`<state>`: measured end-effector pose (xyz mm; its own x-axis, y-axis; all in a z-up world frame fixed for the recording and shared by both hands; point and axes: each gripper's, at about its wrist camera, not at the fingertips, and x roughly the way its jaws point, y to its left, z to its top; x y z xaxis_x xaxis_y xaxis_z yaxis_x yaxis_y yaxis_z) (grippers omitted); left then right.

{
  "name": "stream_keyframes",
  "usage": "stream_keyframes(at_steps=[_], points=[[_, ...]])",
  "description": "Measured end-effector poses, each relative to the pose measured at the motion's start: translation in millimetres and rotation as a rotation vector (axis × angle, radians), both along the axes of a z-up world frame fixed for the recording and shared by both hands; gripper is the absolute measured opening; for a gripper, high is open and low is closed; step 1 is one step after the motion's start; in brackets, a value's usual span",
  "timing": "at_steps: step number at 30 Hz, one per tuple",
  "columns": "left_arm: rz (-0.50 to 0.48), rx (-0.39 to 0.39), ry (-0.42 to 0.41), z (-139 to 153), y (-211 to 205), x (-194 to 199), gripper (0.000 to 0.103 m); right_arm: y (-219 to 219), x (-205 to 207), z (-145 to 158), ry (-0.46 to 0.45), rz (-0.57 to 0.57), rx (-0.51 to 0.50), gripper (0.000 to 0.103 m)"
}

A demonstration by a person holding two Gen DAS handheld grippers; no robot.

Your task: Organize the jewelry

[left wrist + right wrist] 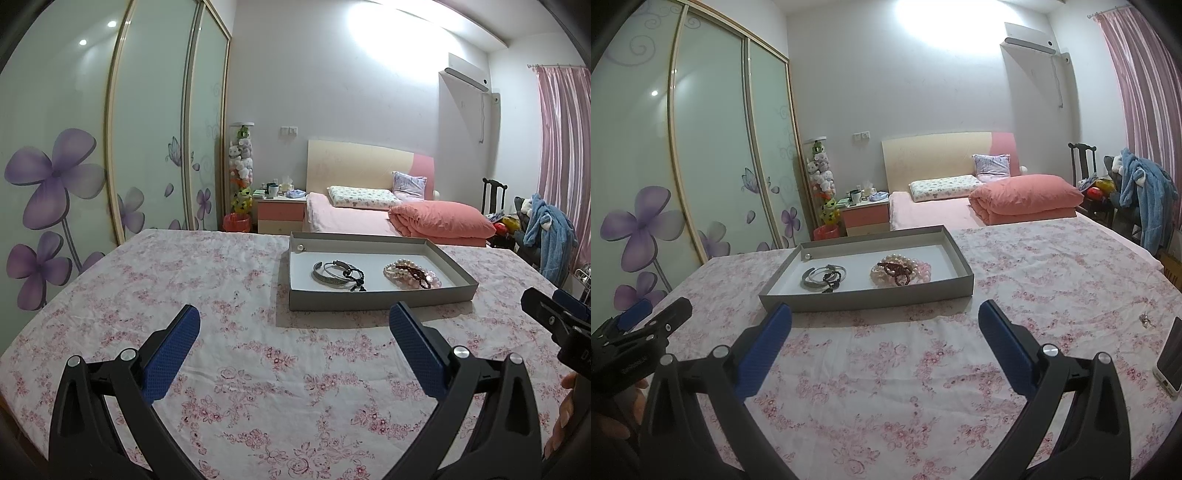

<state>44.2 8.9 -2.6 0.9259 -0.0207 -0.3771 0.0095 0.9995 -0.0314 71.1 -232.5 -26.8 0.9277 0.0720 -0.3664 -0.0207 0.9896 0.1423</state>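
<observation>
A shallow grey tray (pixel 373 301) (pixel 871 301) with a white floor sits on the floral tablecloth. Inside lie silver bangles with a black cord (pixel 334 275) (pixel 822 277), a heap of pearl, pink and dark red bead bracelets (pixel 410 277) (pixel 899 273), and a small pearl piece (pixel 301 248) (pixel 806 256) in the far left corner. My left gripper (pixel 295 317) is open and empty, short of the tray's near wall. My right gripper (pixel 885 314) is open and empty, just before the tray. Each gripper shows at the edge of the other's view (pixel 554 317) (pixel 646 325).
A phone (pixel 1171 360) lies at the table's right edge, with a small silvery item (pixel 1145 319) just beyond it. Behind the table are a bed with a pink duvet (pixel 439 219), a nightstand (pixel 282 214), wardrobe doors on the left and a chair with clothes on the right.
</observation>
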Motion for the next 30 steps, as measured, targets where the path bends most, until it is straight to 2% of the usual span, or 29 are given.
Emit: stream_keyframes(at_steps=[30], points=[[0.012, 0.002, 0.014, -1.7, 0.0, 0.7, 0.101, -0.5, 0.4, 0.6, 0.003, -0.001, 0.002, 0.099]])
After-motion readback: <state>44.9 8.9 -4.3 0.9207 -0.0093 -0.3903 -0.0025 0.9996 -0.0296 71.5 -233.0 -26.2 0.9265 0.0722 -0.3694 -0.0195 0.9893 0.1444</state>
